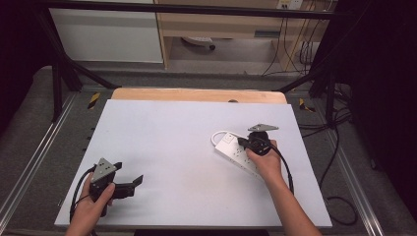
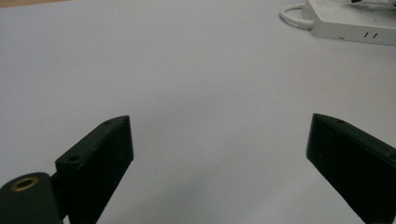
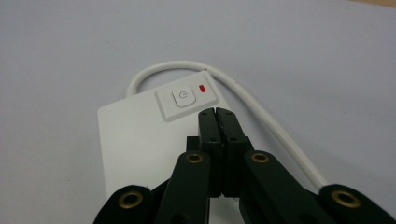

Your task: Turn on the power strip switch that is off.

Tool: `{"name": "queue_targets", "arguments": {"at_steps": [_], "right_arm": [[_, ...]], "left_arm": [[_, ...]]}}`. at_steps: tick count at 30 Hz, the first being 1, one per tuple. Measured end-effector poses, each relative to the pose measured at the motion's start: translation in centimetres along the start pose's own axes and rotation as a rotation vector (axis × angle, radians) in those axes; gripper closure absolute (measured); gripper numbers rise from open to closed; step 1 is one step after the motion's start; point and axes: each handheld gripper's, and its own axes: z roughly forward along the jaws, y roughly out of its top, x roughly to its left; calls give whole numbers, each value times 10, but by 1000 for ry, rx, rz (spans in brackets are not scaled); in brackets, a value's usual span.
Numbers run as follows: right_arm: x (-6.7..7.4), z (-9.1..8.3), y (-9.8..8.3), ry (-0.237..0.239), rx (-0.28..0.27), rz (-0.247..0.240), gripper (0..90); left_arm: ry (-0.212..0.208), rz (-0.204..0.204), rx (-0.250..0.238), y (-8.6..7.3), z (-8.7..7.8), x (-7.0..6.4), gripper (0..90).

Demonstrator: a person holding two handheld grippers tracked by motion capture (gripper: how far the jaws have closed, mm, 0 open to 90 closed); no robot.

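White power strip (image 3: 140, 140) under closed, empty right tongs (image 3: 218, 113); left tongs (image 2: 219, 154) wide open, well apart

A white power strip (image 3: 140, 140) at the frame's centre carries a white button (image 3: 183, 97) beside a small red light (image 3: 202, 87); its cable (image 3: 261, 116) is white too. The black right gripper (image 3: 218, 114) crosses it. The table (image 3: 70, 46) is pale grey.
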Motion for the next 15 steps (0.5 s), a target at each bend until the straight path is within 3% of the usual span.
{"name": "queue_targets", "arguments": {"at_steps": [11, 15], "right_arm": [[-3, -6, 4, 1, -15, -1, 900], [-5, -12, 7, 4, -29, 9, 900]], "left_arm": [[-4, -11, -2, 0, 0, 2, 72], [15, -6, 5, -1, 0, 3, 80]]}}
